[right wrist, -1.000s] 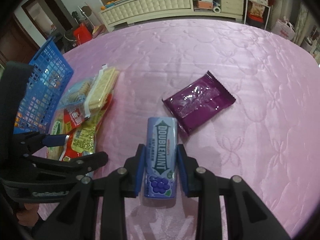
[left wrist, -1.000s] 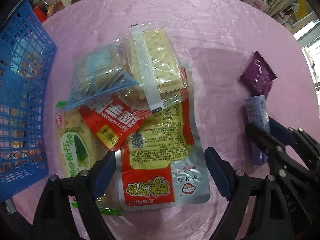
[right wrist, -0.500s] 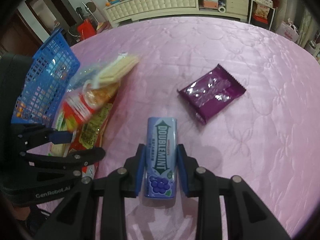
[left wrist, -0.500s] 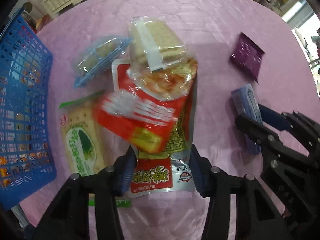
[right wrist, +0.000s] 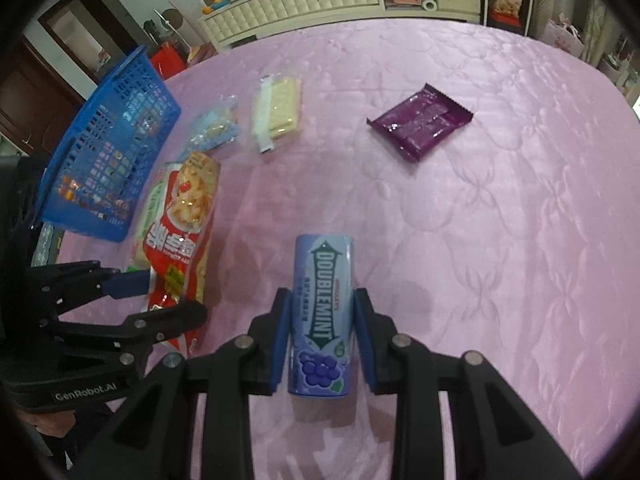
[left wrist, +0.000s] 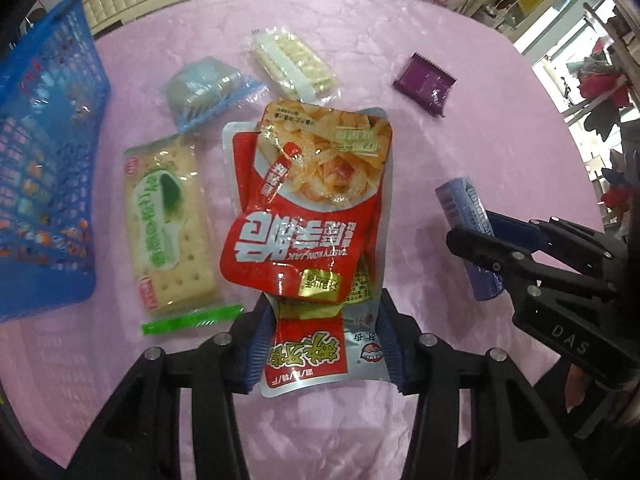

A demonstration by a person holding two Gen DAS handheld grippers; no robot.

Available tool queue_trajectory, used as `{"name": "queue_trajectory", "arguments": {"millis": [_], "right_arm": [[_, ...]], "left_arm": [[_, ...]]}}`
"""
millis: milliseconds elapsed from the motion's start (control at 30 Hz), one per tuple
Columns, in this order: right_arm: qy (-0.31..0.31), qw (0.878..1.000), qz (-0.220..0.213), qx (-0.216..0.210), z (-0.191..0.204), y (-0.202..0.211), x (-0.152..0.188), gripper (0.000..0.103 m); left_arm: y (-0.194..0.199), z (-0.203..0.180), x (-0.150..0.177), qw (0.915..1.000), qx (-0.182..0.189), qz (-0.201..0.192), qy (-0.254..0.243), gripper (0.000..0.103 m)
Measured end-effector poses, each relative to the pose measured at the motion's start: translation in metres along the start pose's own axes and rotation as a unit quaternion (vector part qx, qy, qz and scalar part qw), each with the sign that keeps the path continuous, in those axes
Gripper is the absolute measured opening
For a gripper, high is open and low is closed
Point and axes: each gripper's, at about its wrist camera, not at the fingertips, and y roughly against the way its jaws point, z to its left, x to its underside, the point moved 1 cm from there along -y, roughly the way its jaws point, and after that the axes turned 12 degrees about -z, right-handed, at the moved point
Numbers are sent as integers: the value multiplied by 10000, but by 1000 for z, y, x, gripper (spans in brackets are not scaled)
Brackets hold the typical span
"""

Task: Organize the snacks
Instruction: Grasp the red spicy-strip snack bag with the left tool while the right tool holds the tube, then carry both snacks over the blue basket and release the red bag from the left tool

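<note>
My left gripper (left wrist: 326, 344) is shut on the lower end of a silver and red pouch (left wrist: 320, 356). A red konjac pouch (left wrist: 312, 208) rests on top of that pouch and is carried with it. In the right wrist view both pouches (right wrist: 180, 220) slope away from the left gripper (right wrist: 160, 296). My right gripper (right wrist: 322, 332) is shut on a blue Doublemint gum box (right wrist: 322, 312), held just above the pink cloth. The gum box (left wrist: 460, 208) also shows at the right of the left wrist view.
A blue basket (left wrist: 40, 160) stands at the left edge of the pink-covered table (right wrist: 480, 240). On the cloth lie a green cracker pack (left wrist: 168, 224), a blue-wrapped pack (left wrist: 204, 88), a white cracker pack (left wrist: 296, 64) and a purple packet (left wrist: 424, 84). A cabinet stands beyond the table.
The left jaws closed on the silver and red pouch and raised it. The white and blue packs slid off onto the cloth. The right gripper moved with the gum box.
</note>
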Motion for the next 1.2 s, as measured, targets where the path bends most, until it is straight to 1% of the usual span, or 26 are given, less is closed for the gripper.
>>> {"name": "queue_trajectory", "arguments": {"millis": [67,100,167,233,400,467,600,667,833,867,900,1100,1200], "right_arm": [[56,10000,-40,49,5,7,0,35],[67,9999,-59,55,8,12,0,35],[82,9999,-110,45,14,21,0,35],[126,9998,-172,53,22,30,-4,35],[303,9989,-350,58,44,51,-14,35],[366,9984,-422,37,55,58,-20,35],[501,9974,-522,-17,77,69,-31,35],[544,9970,-553,-47,86,70,-37,35],[643,9956,-648,-190,113,73,-54,35],[676,9953,-664,-212,116,73,-56,35],[721,9947,-688,-246,123,73,-61,35],[951,9908,-821,-498,162,71,-86,35],[1117,9881,-868,-598,183,68,-97,35]], "left_arm": [[11,2,-2,9999,14,-125,-31,45],[16,4,8,9998,20,-166,-47,45],[27,9,9,9995,-28,-295,-107,45],[38,11,7,9990,-66,-417,-162,45],[77,31,7,9973,-85,-706,-180,45],[95,30,3,9967,-102,-786,-189,45],[115,38,0,9951,-126,-956,-199,45],[120,41,-1,9946,-138,-1010,-202,45],[155,61,-9,9916,-285,-1240,-226,45],[168,65,-10,9911,-301,-1275,-223,45],[170,68,-12,9904,-331,-1321,-216,45],[197,98,-22,9849,-578,-1622,-153,45],[211,119,-26,9822,-694,-1744,-94,46]]}}
